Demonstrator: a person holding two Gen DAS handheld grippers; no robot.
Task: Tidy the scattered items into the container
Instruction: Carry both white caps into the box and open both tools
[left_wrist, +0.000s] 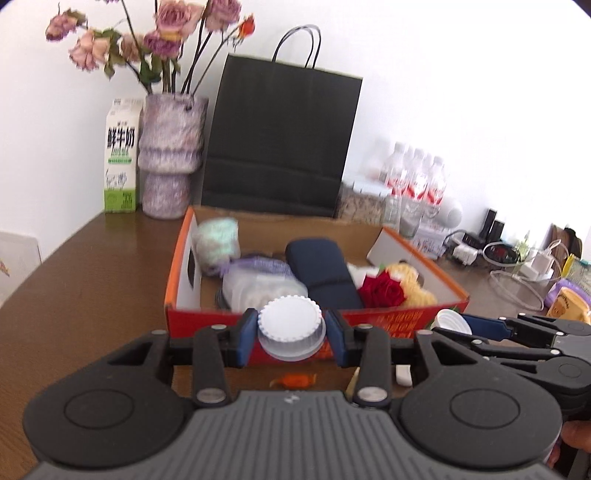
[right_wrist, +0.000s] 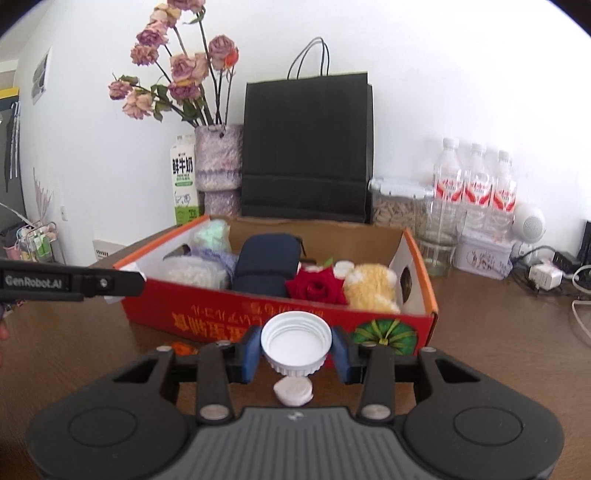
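My left gripper (left_wrist: 291, 325) is shut on a white ribbed cap (left_wrist: 290, 323), top side up, held just in front of the red cardboard box (left_wrist: 376, 319). My right gripper (right_wrist: 297, 341) is shut on a second white cap (right_wrist: 296, 338), hollow side up, also just short of the box's front wall (right_wrist: 221, 317). The box holds a navy pouch (right_wrist: 267, 266), a red rose (right_wrist: 316, 288), a yellow plush (right_wrist: 371, 286) and plastic bags. On the table under the grippers lie an orange candy (left_wrist: 293, 380) and a white round piece (right_wrist: 293, 391).
Behind the box stand a black paper bag (right_wrist: 306, 147), a vase of dried roses (right_wrist: 218, 166), a milk carton (right_wrist: 183, 181), water bottles (right_wrist: 474, 184) and a food jar (right_wrist: 397, 203). Chargers and cables (right_wrist: 546, 273) crowd the right side. The brown tabletop (left_wrist: 92, 277) is bare to the left.
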